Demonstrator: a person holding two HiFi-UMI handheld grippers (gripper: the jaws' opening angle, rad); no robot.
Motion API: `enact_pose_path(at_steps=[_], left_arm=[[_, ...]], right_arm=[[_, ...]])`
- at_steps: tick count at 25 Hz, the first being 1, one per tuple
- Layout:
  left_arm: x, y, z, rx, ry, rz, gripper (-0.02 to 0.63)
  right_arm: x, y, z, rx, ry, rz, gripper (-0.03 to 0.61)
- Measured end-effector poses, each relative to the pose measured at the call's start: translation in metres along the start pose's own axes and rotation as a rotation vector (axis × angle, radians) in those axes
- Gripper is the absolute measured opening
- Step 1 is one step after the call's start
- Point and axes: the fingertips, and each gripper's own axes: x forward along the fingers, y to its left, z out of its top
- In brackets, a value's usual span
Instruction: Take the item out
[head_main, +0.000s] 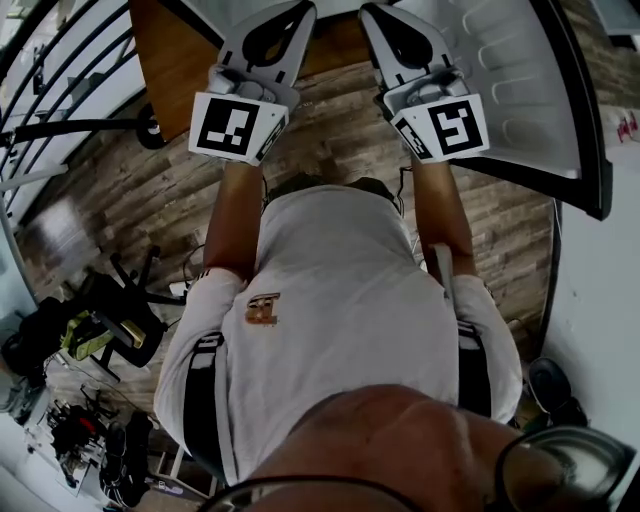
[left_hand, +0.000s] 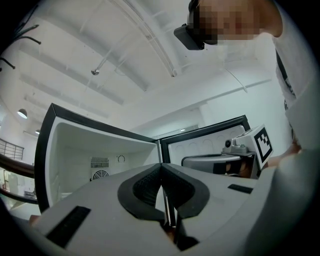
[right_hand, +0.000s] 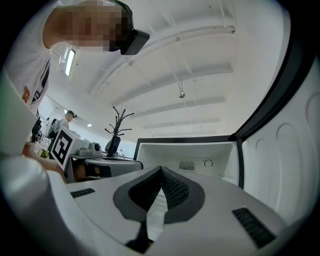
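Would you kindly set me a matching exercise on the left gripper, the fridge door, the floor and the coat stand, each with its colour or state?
1. left gripper
2. fridge door
3. floor
4. coat stand

A. wooden planks
B. black, branched
C. swung open
D. jaws together, empty

Pairs: 1-D, 2-C, 3-A, 4-B.

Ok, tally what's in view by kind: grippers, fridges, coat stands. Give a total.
Grippers: 2 (left gripper, right gripper)
fridge: 1
coat stand: 1
Total: 4
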Motion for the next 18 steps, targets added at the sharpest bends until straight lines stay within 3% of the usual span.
enact_pose_path(at_steps=[7, 18], left_arm=[[0.021, 0.016, -0.015, 0.076, 0.012, -0.064, 0.018], [0.057, 0.027, -0.029, 0.137, 0.037, -0.096, 0.018]], right_arm=[[0.018, -0.011, -0.01, -0.009, 0.014, -0.033, 0.034], [0.026, -0.032, -0.027, -0.023, 0.067, -0.062, 0.034]])
